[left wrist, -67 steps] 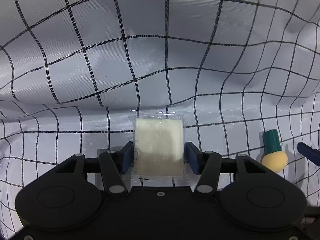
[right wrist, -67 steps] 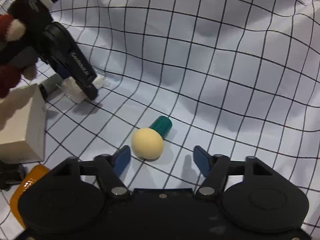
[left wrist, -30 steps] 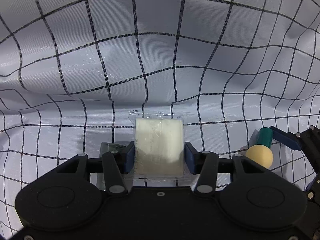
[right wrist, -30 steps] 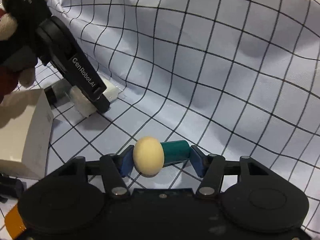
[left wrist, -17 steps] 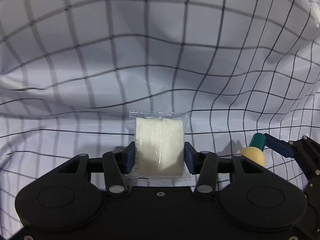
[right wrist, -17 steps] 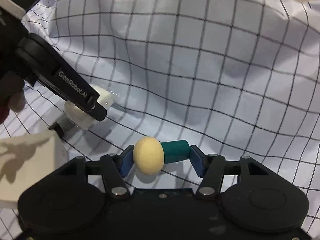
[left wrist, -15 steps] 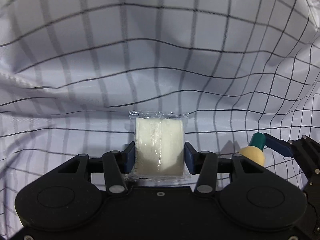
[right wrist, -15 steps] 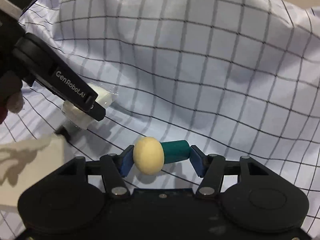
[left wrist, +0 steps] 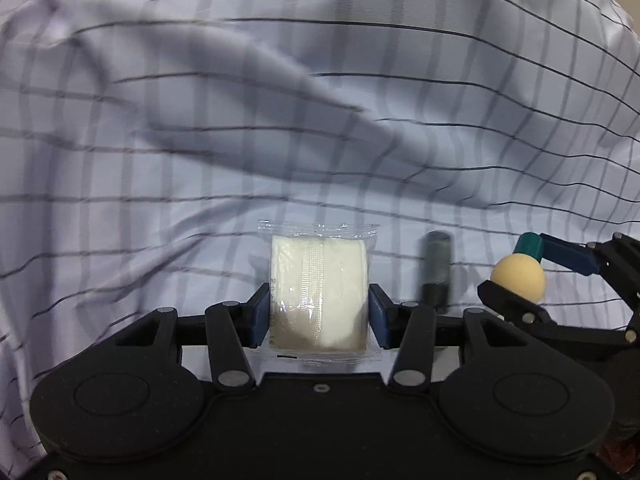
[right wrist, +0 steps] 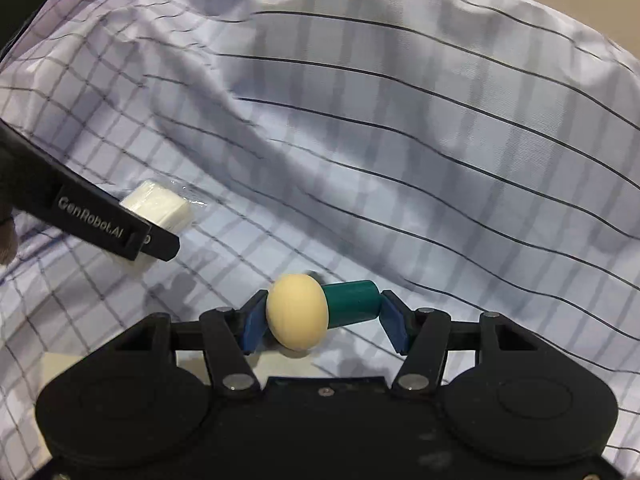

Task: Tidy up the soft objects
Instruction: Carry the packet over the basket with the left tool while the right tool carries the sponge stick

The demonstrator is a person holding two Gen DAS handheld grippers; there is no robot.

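two grippers, left gripper [left wrist: 318, 316] and right gripper [right wrist: 322, 322], grip one wrapped pad [left wrist: 319, 292], one mushroom toy [right wrist: 316, 316].

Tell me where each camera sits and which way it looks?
Left wrist view: sits on the left tool, looks forward along its fingers at the wrapped pad it grips, over the checked cloth.
Right wrist view: sits on the right tool, looks forward at the yellow-headed toy it grips; a bit of the person's hand shows at the left edge.
Shared: each view shows the other tool with its load, plus the cloth.
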